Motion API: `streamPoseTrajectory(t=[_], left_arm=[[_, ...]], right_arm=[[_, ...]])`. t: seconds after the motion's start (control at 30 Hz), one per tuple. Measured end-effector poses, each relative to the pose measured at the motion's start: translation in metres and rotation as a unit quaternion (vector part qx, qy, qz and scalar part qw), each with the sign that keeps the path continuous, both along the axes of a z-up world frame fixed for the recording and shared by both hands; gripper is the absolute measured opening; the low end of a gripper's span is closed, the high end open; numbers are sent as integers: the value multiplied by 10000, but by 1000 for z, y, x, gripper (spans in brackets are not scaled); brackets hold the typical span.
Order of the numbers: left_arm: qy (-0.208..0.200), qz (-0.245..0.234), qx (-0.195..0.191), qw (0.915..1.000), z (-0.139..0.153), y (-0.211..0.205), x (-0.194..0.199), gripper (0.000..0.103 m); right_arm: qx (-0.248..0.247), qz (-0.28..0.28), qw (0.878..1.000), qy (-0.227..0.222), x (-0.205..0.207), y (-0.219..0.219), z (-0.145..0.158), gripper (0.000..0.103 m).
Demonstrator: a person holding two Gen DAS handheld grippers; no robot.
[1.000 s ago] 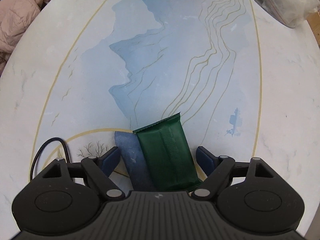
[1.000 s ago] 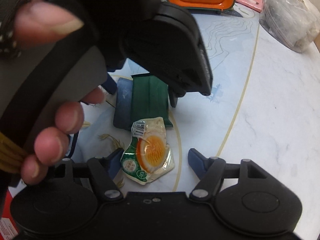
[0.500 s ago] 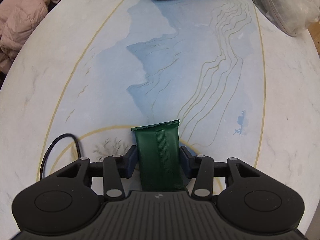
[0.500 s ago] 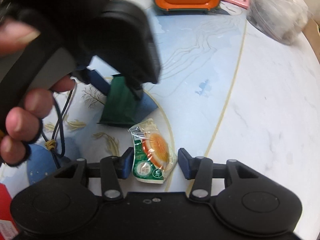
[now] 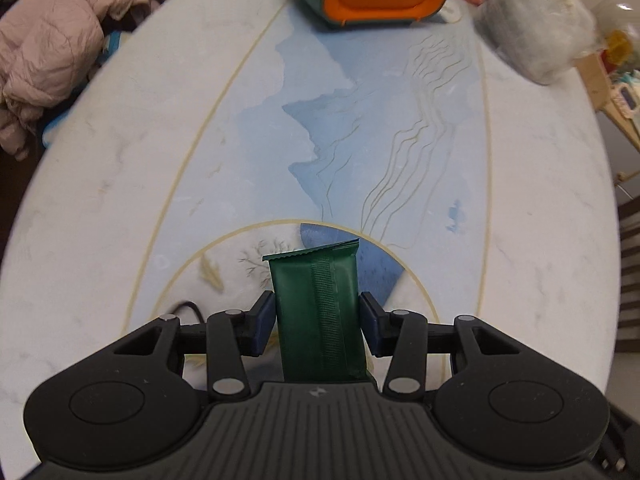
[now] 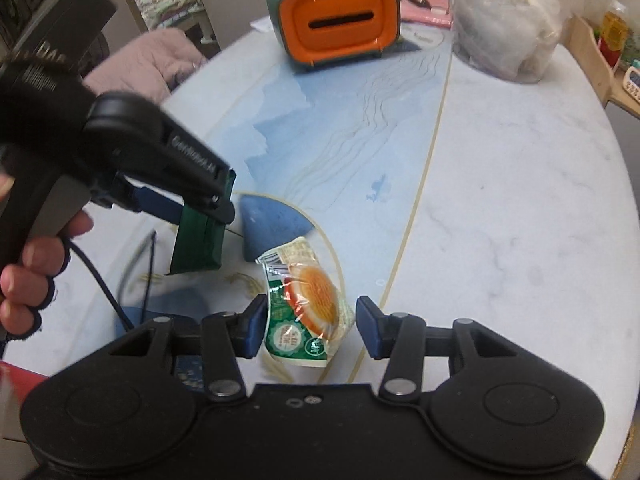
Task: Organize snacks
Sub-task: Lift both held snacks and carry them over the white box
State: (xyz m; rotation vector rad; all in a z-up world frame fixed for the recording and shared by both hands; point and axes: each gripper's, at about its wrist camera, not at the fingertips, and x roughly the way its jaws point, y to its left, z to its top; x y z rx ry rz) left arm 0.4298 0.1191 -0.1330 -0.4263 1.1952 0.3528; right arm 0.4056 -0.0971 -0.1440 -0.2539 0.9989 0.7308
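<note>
Left gripper [image 5: 318,326] is clamped partway closed on the dark green snack packet [image 5: 320,312], both blue pads against its long sides, lifted clear of the table [image 5: 120,184]. Its long axis runs straight out along the fingers, crimped end forward, ribbed seam down the middle. Over to the right gripper [image 6: 310,330]: narrowed around a crinkly clear-and-green packet [image 6: 308,302] with an orange round inside, tilted, also off the table; the right pad looks just shy of touching.

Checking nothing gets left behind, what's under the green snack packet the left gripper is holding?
Beneath the green snack packet, held clear of the table by the left gripper, only the painted tabletop and a black cable show. Directly behind the packet stays hidden.
</note>
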Motion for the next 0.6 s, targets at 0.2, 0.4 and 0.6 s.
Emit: streamPoseTrajectory(t=[0.2,0.4,0.6], left_arm=[[-462,-194,40,9987,53,1,-41,44],[-786,-429,155,9959,101,-3,-88,44],[-1006,-680,158,9925,138,-8,-139,44]], right_arm=[[231,-90,9994,-226,-22,-12,44,47],[386,-98,9985,-384,-56,-20,82,47],[562,-56,9970,-524,-100,-24,116,47]])
